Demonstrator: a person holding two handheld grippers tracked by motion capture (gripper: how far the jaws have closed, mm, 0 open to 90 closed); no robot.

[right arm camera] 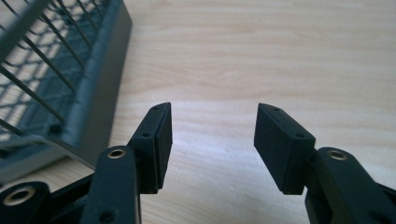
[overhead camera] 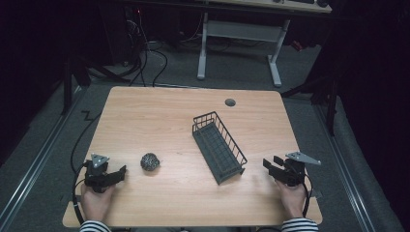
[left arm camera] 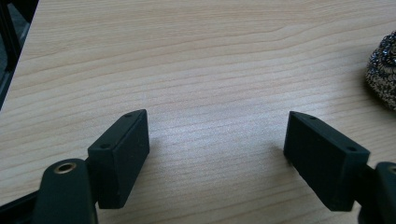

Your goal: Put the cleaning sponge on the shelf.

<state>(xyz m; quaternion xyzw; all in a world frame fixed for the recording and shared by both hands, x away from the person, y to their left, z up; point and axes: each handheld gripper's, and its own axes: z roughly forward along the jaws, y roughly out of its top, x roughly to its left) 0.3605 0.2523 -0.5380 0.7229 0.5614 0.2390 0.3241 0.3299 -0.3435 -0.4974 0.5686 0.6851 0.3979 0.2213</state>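
Both units idle at the near tabletop [overhead camera: 159, 111] edge. Left hand-held gripper [overhead camera: 116, 175]: jaws apart, empty, steel scourer [overhead camera: 150, 161] just beside it. Right hand-held gripper [overhead camera: 270, 166]: jaws apart, empty, near the wire basket [overhead camera: 218, 145], likely the scourer's destination.

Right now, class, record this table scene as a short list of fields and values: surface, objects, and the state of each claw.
surface: wooden table
object 1: steel wool ball, lying loose near the left claw
object 2: dark wire basket, nothing visible inside, set at an angle
left claw: open, holding nothing
right claw: open, holding nothing, beside the basket's near end
hands: one behind each claw
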